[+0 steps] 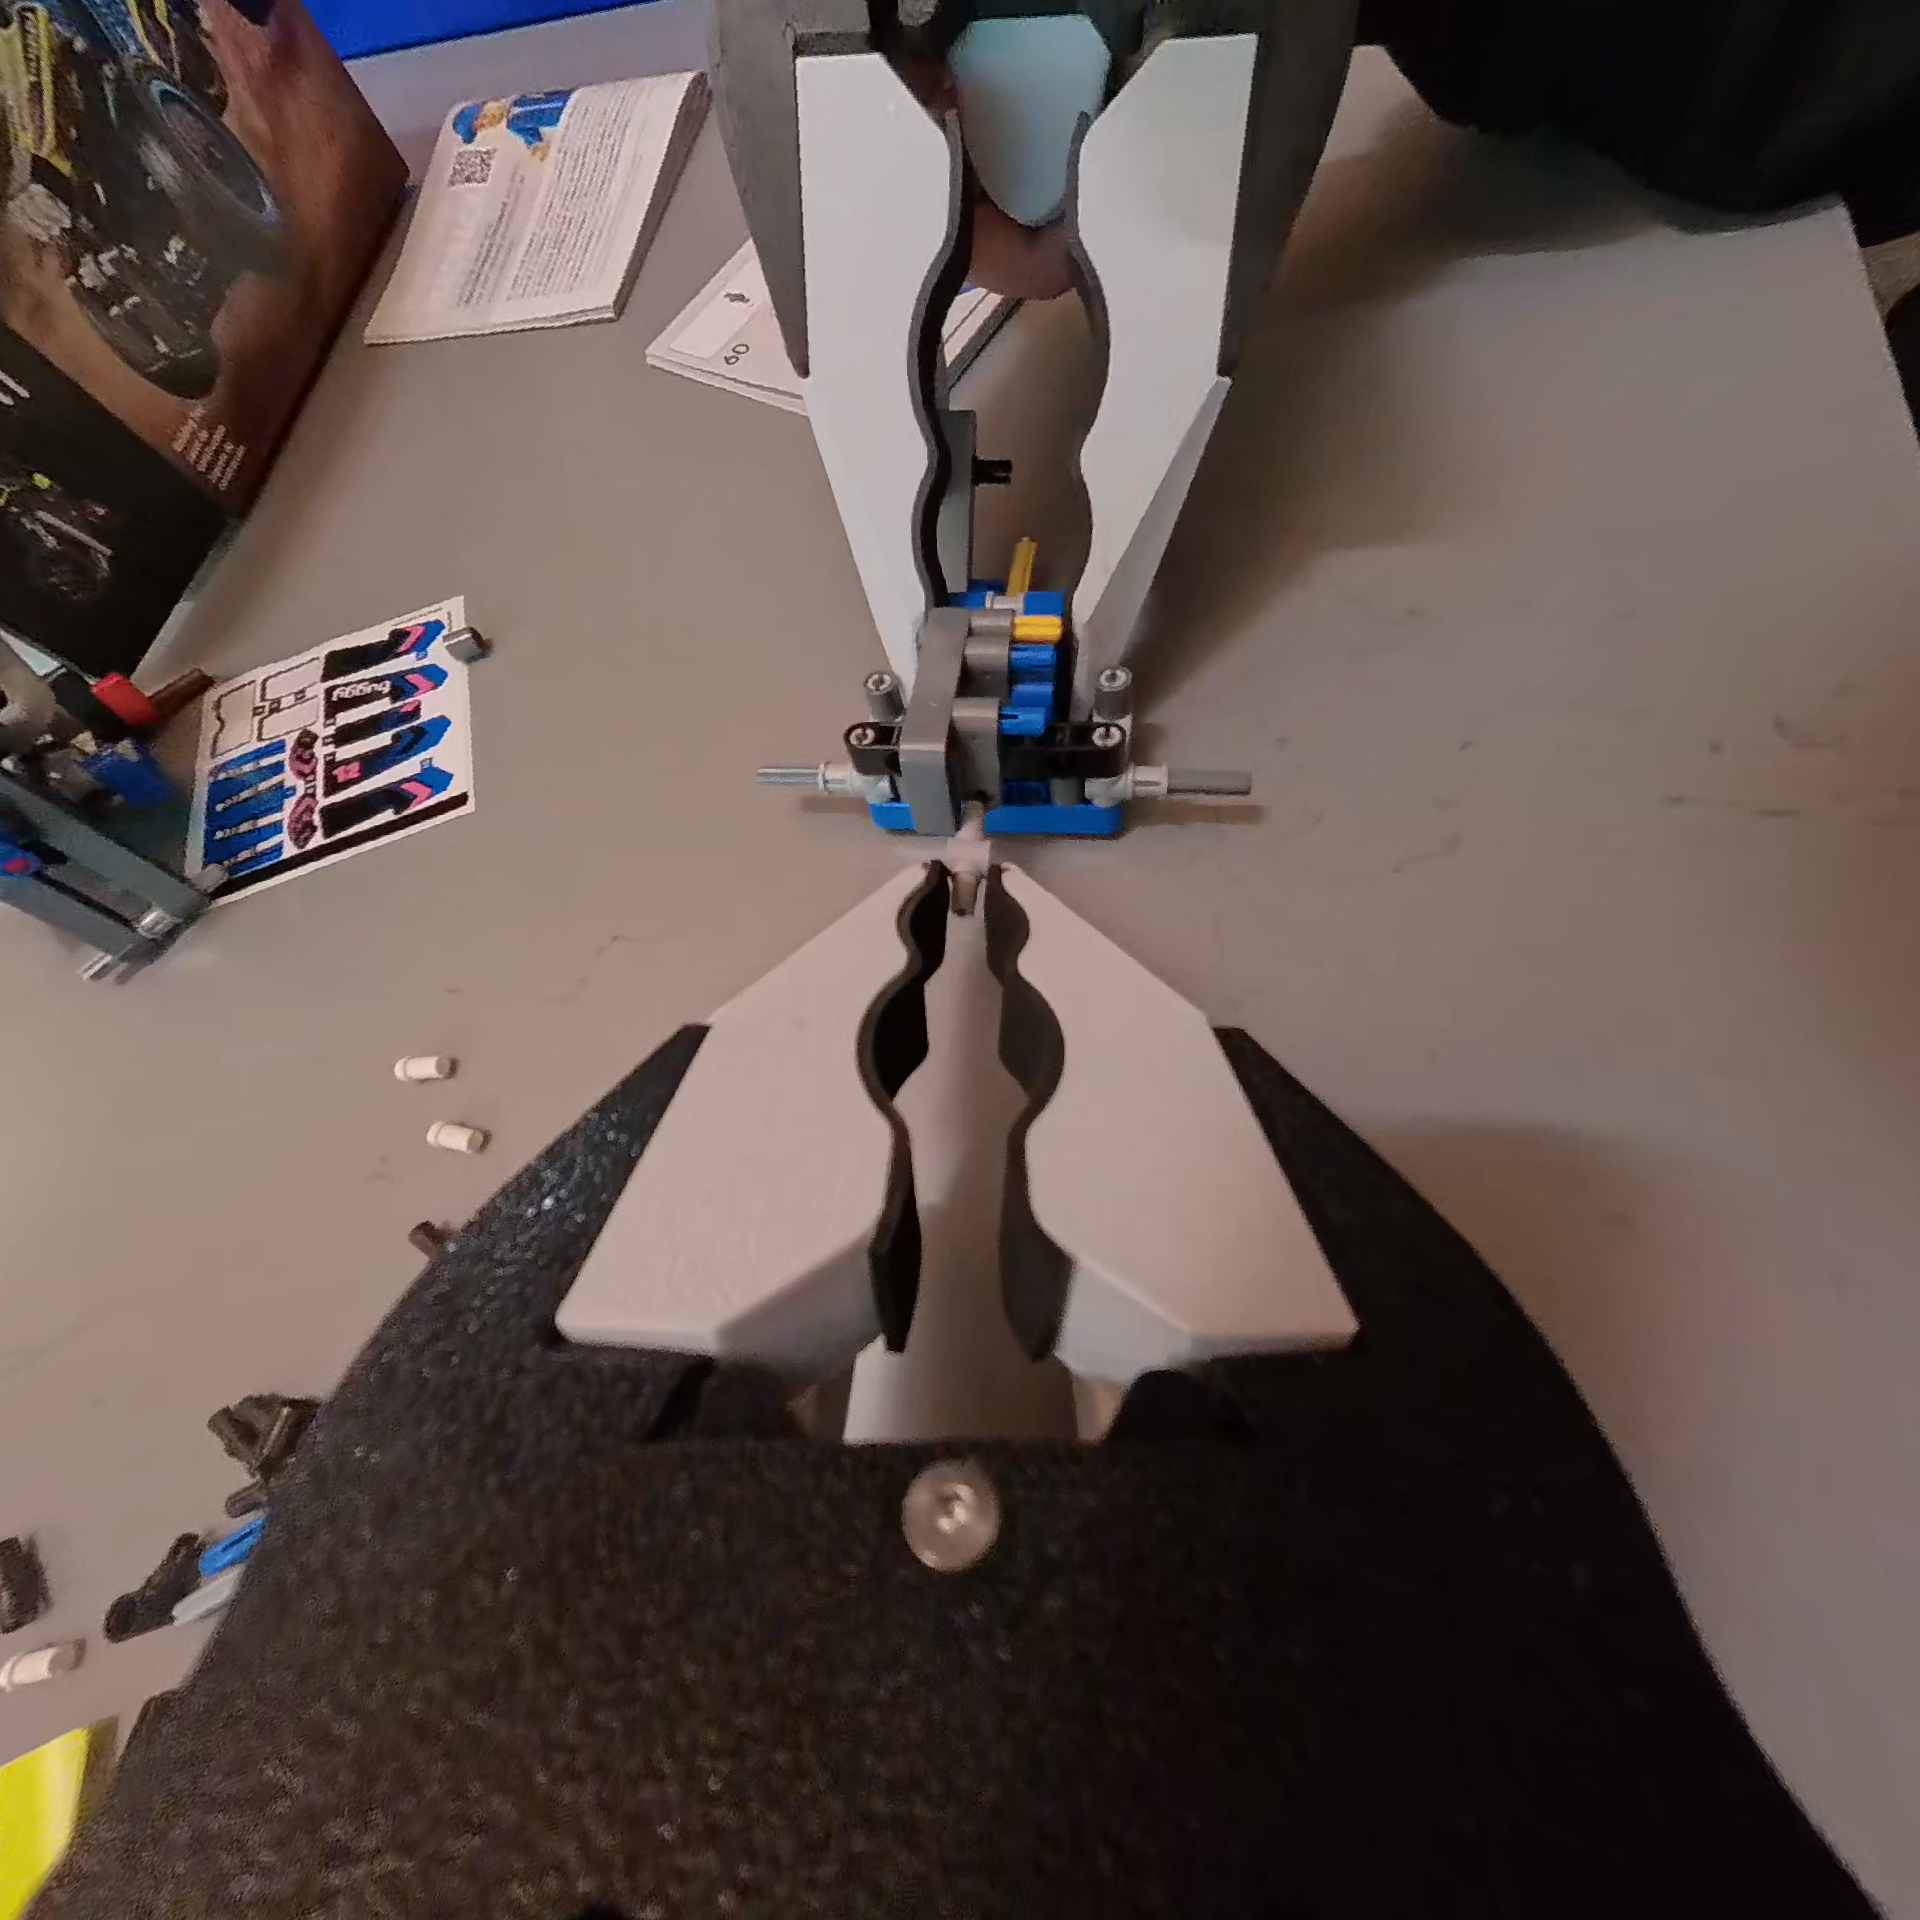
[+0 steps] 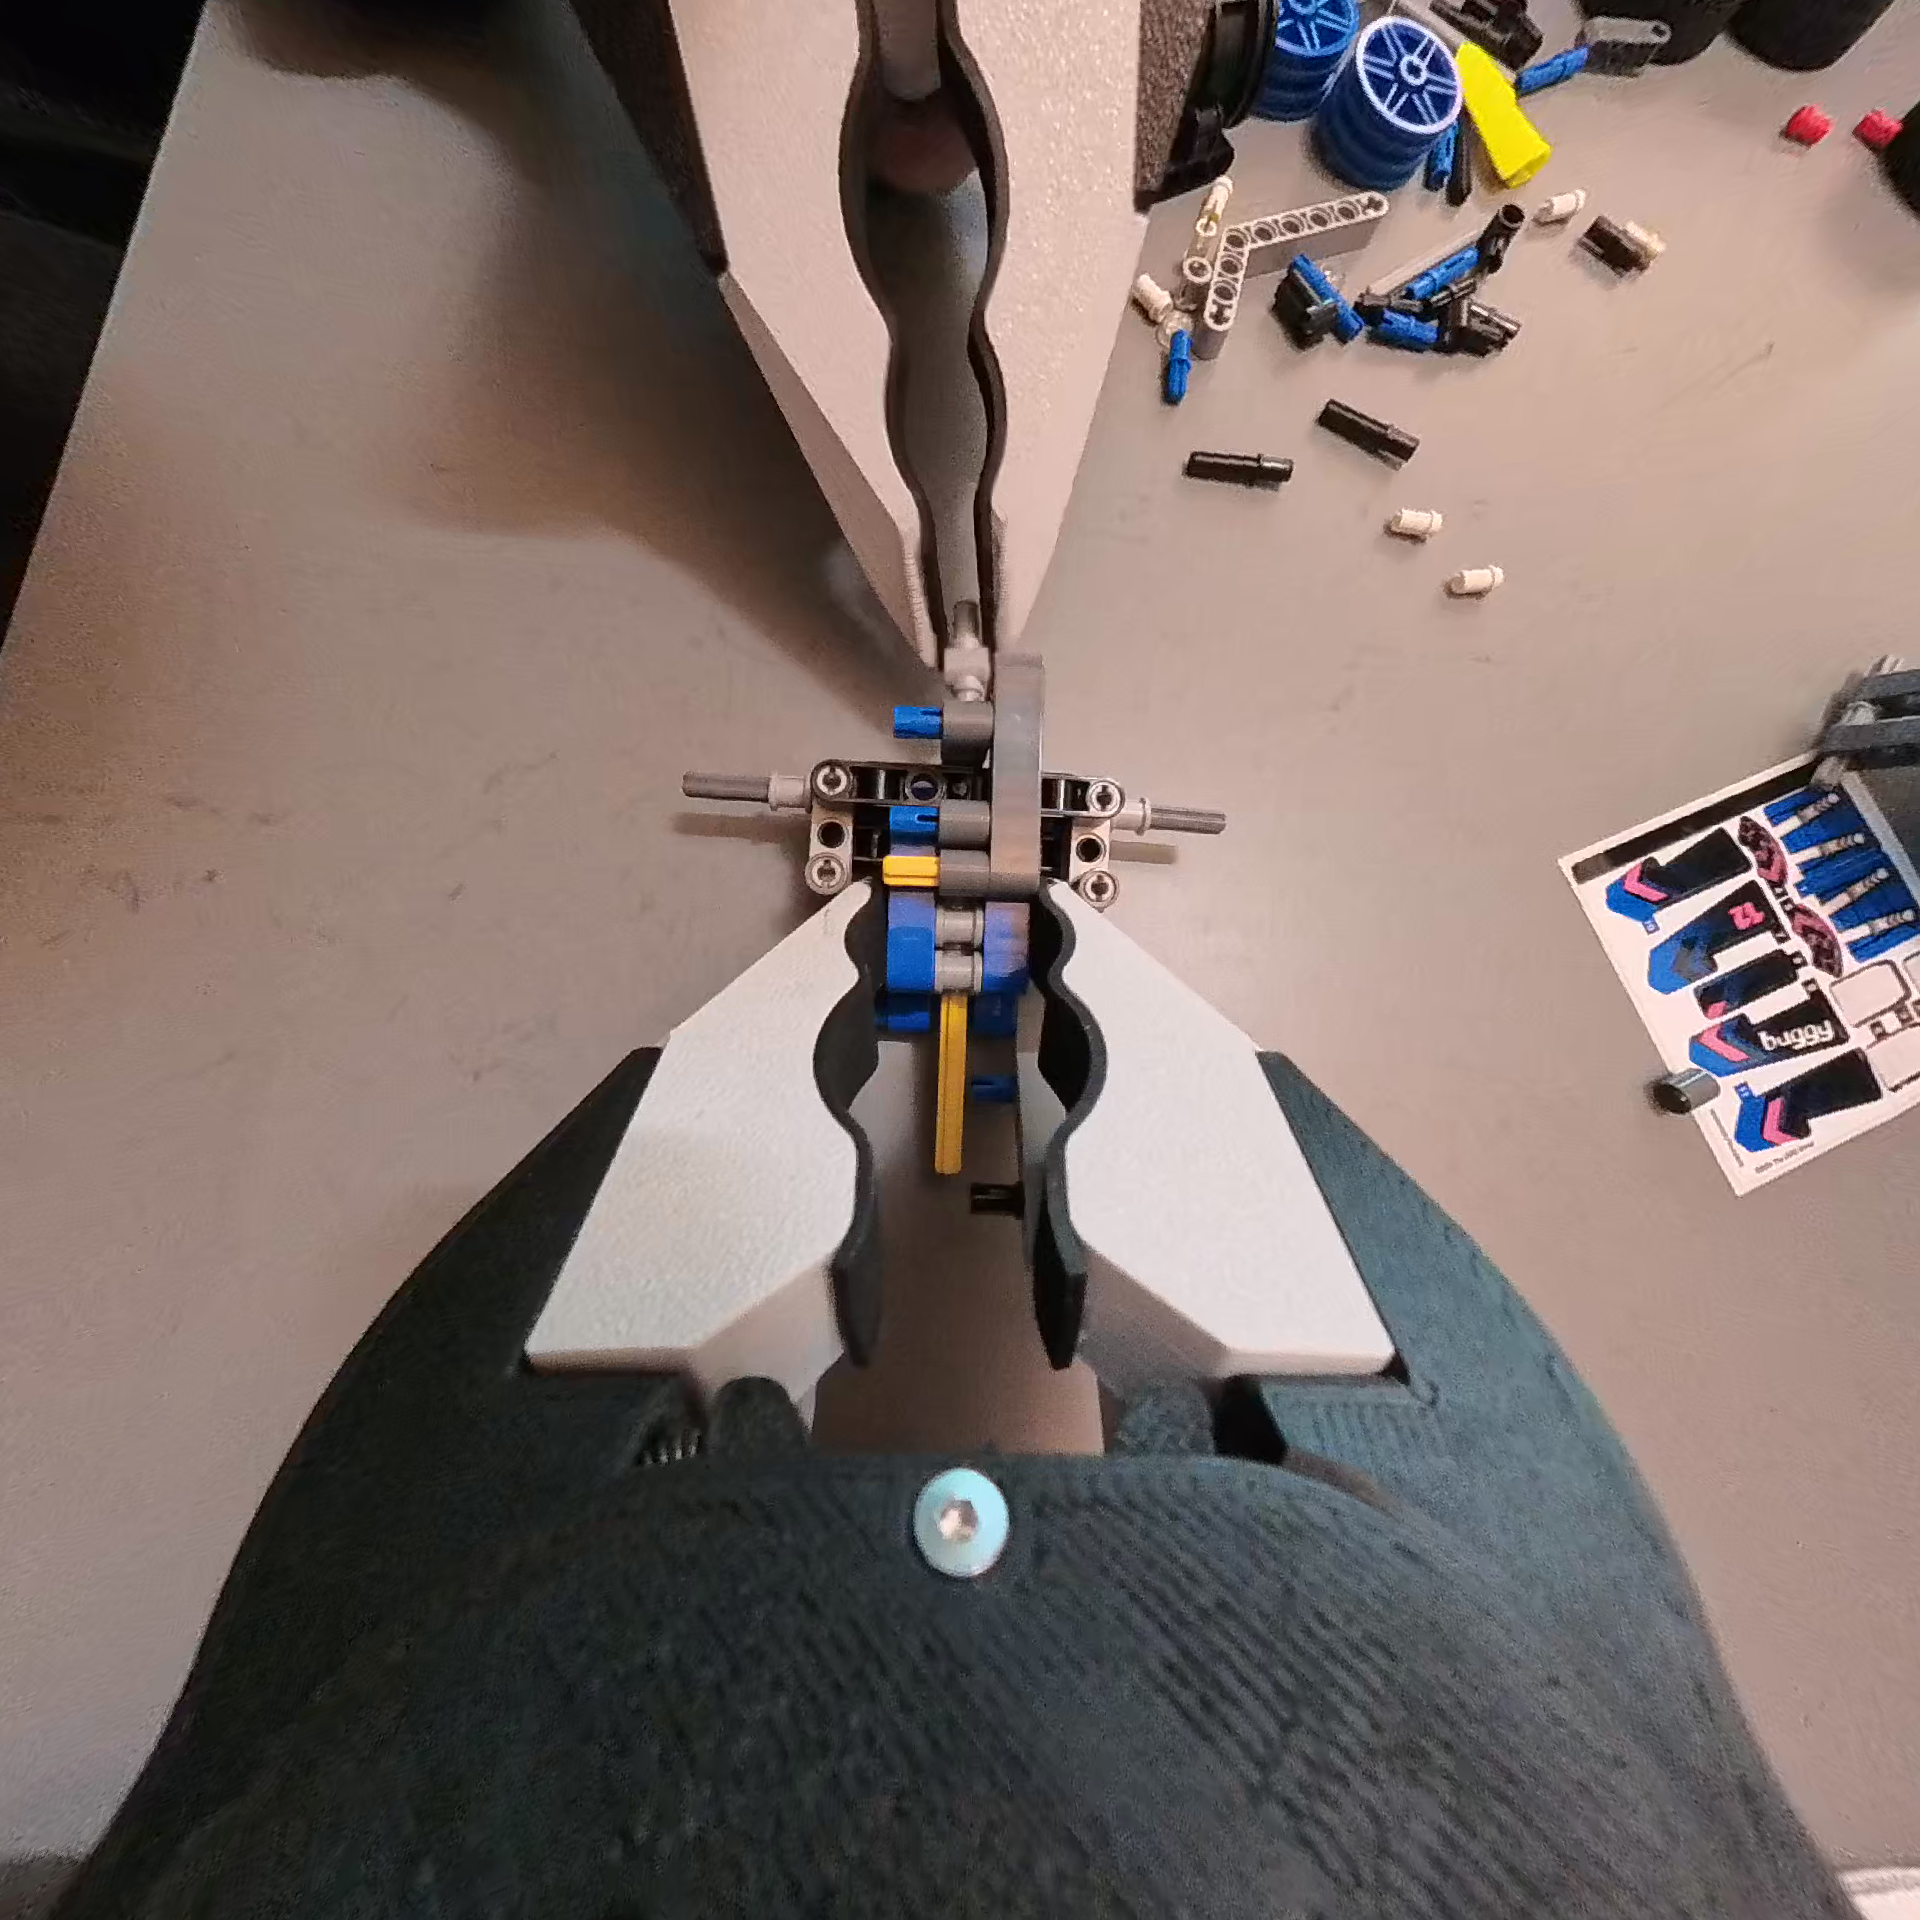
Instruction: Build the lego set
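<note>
A small Lego assembly (image 1: 997, 748) of blue, grey and black parts, with grey axles sticking out both sides, rests on the grey table (image 1: 1455, 935). My right gripper (image 2: 954, 904) is shut on its blue rear part (image 2: 914, 956); a yellow axle (image 2: 951, 1081) runs back between the fingers. In the left wrist view the right gripper (image 1: 1003, 623) comes in from the top. My left gripper (image 1: 964, 878) is shut on a small grey pin (image 1: 966, 862) whose tip touches the assembly's front. In the right wrist view the left gripper (image 2: 966, 623) meets the assembly (image 2: 997, 810) from the far side.
A sticker sheet (image 1: 332, 738) lies to the left, with a second sub-assembly (image 1: 83, 831) beside it. The set box (image 1: 156, 260) and booklets (image 1: 540, 208) are at the back left. Loose pins and beams (image 2: 1351, 291) and blue wheels (image 2: 1382, 94) lie behind the left gripper. Spacing between my two grippers at the tips: around 4 cm.
</note>
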The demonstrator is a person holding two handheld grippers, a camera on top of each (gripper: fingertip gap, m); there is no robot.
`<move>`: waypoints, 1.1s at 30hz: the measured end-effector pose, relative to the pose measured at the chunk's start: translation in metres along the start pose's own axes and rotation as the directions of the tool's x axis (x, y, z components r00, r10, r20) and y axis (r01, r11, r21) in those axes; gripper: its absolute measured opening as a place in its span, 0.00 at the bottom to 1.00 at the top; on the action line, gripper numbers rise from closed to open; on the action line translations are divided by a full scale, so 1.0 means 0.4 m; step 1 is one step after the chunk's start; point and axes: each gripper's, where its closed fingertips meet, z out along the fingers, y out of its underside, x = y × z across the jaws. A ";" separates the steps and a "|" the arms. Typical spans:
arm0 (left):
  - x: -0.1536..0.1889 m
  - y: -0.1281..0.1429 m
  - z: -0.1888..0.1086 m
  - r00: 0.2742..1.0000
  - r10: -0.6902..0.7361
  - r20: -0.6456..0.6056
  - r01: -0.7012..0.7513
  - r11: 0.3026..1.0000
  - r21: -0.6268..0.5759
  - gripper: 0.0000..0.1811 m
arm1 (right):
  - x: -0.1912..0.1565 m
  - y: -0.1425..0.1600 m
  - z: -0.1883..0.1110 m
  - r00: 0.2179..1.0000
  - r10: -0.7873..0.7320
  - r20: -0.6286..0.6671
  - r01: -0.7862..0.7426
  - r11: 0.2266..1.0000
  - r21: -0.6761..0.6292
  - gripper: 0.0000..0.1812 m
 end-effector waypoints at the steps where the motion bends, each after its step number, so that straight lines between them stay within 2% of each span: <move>1: 0.001 0.001 0.001 1.000 -0.004 -0.005 0.004 1.000 -0.002 0.02 | 0.000 0.000 0.000 1.000 0.002 0.001 -0.002 1.000 0.000 0.14; 14: -0.001 -0.005 -0.003 0.998 0.053 0.041 -0.051 0.998 -0.038 0.02 | -0.001 0.000 0.001 0.999 0.036 0.015 -0.036 0.999 -0.007 0.14; 33: -0.001 0.000 -0.004 1.000 -0.001 0.027 0.001 1.000 -0.021 0.02 | -0.001 0.001 -0.001 0.998 0.054 0.036 -0.056 0.998 0.041 0.14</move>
